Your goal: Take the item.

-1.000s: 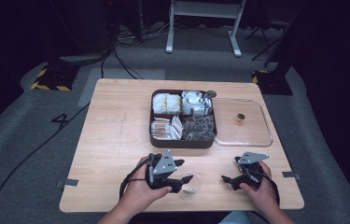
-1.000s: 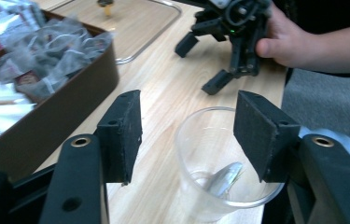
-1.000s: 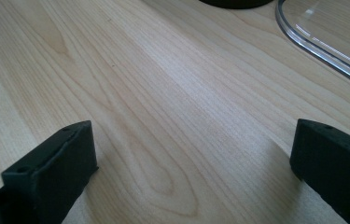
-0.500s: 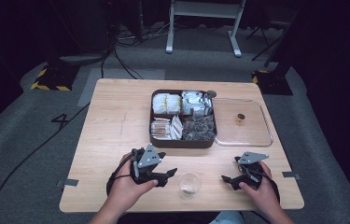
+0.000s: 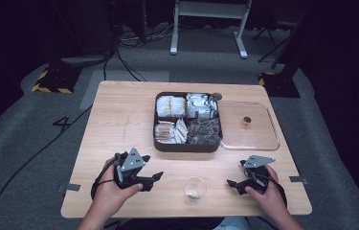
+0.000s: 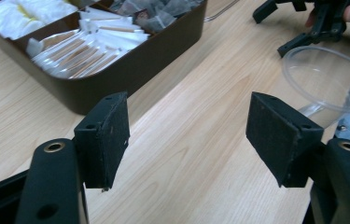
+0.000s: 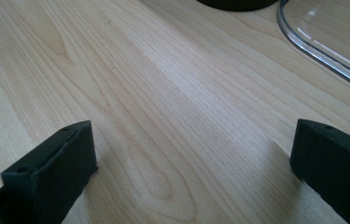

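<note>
Where the pale wooden table (image 5: 119,120) meets its near edge, we see a small round cup (image 5: 195,189) of clear plastic standing upright, with a whitish bit lying on its bottom. To its left, apart from it, the left gripper (image 5: 155,178) points right toward the cup; its jaws have just been opening and now stand released, with bare wood grain between the two flat, rough black pads (image 6: 109,137). In the left gripper view the cup's thin transparent rim (image 6: 324,77) curves just past the right-hand pad. To the cup's right the right gripper (image 5: 233,184) rests low, its blocky jaws spread wide over the table, grasping nothing. Farther off sits a dark square tray (image 5: 186,144) of four compartments holding paper sachets and sticks, and touching its right side lies a clear rounded lid (image 5: 258,143).
</note>
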`<state>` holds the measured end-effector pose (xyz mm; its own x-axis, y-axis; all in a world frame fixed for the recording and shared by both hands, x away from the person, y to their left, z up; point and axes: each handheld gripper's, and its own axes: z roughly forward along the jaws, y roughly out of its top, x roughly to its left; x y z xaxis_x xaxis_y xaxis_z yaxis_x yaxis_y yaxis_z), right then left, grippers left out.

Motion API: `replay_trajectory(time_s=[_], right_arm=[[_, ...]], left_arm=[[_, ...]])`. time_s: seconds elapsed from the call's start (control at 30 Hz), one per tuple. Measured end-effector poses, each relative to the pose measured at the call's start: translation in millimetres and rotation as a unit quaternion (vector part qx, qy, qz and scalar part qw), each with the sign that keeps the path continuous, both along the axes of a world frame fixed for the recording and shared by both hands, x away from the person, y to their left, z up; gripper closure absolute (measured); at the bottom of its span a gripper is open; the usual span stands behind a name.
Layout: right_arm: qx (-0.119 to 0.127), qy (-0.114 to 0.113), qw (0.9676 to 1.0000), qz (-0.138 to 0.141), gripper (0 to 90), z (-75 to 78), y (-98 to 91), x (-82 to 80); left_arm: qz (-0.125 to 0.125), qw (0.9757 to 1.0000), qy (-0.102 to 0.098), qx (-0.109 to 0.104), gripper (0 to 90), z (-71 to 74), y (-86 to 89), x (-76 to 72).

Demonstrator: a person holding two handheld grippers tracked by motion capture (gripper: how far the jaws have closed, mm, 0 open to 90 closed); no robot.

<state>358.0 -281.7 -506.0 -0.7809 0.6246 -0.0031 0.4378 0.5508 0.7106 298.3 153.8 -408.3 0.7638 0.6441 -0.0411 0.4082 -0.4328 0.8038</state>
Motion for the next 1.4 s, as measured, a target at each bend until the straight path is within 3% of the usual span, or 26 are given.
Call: replay_trajectory(time_s=[0.43,0.53,0.73,0.83,1.1,1.17,1.2,1.4], right_arm=[[0.001,0.0,1.0,0.001,0.4,0.0,-0.1,0.2],[0.001,0.0,1.0,0.001,0.4,0.0,-0.1,0.2],[0.001,0.0,1.0,0.001,0.4,0.0,-0.1,0.3],[0.001,0.0,1.0,0.002,0.4,0.0,-0.1,0.3],[0.001,0.0,1.0,0.002,0.4,0.0,-0.2,0.4],[0.001,0.0,1.0,0.003,0.4,0.0,-0.3,0.4],[0.001,0.0,1.0,0.003,0.4,0.0,-0.4,0.5],[0.001,0.001,1.0,0.005,0.4,0.0,-0.6,0.5]], left_arm=[[0.054,0.9977,0.029,0.029,28.5,-14.7,29.5,7.8],[0.072,0.9959,0.04,0.036,28.4,-25.1,43.7,10.8],[0.095,0.9932,0.062,0.025,28.1,-38.9,62.4,14.4],[0.102,0.9925,0.063,0.022,28.0,-46.2,67.3,17.5],[0.112,0.9885,0.085,0.057,26.7,-70.9,71.7,17.3],[0.114,0.9866,0.088,0.076,26.1,-77.4,72.1,16.5],[0.119,0.9831,0.086,0.11,25.8,-83.6,72.3,16.3],[0.132,0.9837,0.081,0.091,19.7,-89.2,72.1,17.7]])
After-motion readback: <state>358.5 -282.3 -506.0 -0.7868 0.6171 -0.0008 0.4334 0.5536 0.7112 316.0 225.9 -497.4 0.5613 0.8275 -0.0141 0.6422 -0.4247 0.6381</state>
